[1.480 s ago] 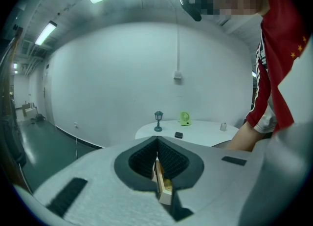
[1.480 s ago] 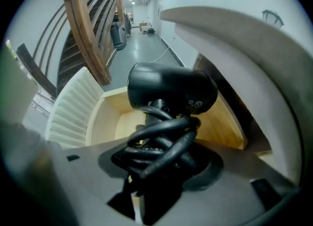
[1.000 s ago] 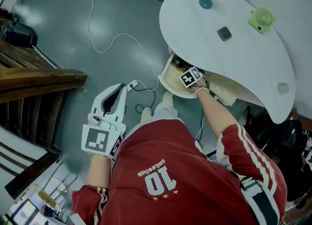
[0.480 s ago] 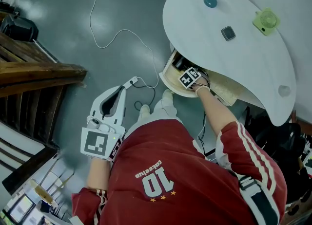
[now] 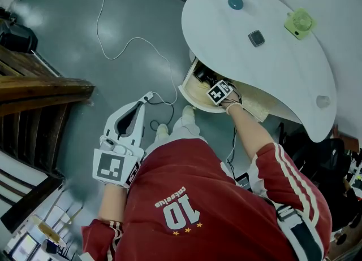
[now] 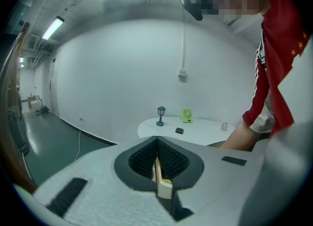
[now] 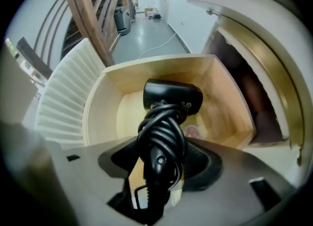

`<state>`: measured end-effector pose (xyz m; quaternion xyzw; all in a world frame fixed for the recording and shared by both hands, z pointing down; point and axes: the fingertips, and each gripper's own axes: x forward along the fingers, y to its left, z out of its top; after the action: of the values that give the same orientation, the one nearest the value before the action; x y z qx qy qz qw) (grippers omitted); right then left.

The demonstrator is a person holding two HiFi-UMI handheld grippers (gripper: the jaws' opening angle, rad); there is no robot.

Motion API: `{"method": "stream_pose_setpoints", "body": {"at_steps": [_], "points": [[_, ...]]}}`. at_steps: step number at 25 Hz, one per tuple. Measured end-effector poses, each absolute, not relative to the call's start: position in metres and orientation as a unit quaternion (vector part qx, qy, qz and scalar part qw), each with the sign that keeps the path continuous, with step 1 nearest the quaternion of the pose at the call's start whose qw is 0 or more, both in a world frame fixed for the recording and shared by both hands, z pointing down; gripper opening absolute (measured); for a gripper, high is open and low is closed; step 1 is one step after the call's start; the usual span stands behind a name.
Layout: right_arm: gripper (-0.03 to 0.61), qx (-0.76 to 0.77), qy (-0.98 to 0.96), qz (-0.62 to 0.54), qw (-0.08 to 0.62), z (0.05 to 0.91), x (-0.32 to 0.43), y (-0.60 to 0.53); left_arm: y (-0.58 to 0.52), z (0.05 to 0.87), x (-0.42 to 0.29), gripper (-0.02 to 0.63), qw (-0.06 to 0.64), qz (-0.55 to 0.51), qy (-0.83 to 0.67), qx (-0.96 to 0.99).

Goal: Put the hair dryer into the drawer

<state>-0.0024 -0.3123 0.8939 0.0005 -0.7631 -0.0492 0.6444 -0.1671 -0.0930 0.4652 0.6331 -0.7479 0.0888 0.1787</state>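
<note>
Hair dryer point(image 7: 172, 98) is basically home already, so here's the rundown from the big stuff down. Your white round table point(image 5: 271, 62) has the wooden drawer point(image 7: 95, 107) standing open under its edge. I'd guess that's why your right arm goes straight down into it: that's the only way in past the tabletop. The hair dryer is inside the drawer's walls, black head low near the drawer bottom and handle pointing back up at the camera. Can't tell if the head is actually resting on the wood or just above it. Its cord point(image 7: 161, 139) is wound around the handle in a fat bundle, which makes sense, since nothing trails out to snag on the drawer front.

Your right gripper point(image 7: 164, 160) has that bundle between its pads. The jaws are wide and have just been closing in a bit, and both pads look pressed on the coils. I'd call it clamped on the dryer, not let go yet. Your left gripper point(image 6: 157, 146) hangs off to the side over the floor point(image 5: 141, 17), jaws closed together with nothing in them, probably just parked out of the way.
</note>
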Motion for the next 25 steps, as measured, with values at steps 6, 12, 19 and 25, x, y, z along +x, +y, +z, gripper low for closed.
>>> {"method": "stream_pose_setpoints", "body": {"at_steps": [6, 12, 19, 25], "points": [[0.255, 0.051, -0.774, -0.024, 0.630, 0.891, -0.015, -0.320, -0.091, 0.468, -0.166, -0.002, 0.187, 0.086, -0.748, 0.631], [0.258, 0.059, -0.754, 0.012, 0.654, 0.903, -0.021, -0.316, -0.093, 0.474, -0.162, -0.002, 0.196, 0.093, -0.748, 0.628], [0.264, -0.016, -0.738, 0.049, 0.673, 0.919, -0.016, -0.299, -0.097, 0.477, -0.157, -0.002, 0.200, 0.101, -0.747, 0.626], [0.270, -0.045, -0.749, 0.045, 0.659, 0.896, -0.001, -0.298, -0.107, 0.478, -0.150, -0.002, 0.202, 0.093, -0.746, 0.628]]}}
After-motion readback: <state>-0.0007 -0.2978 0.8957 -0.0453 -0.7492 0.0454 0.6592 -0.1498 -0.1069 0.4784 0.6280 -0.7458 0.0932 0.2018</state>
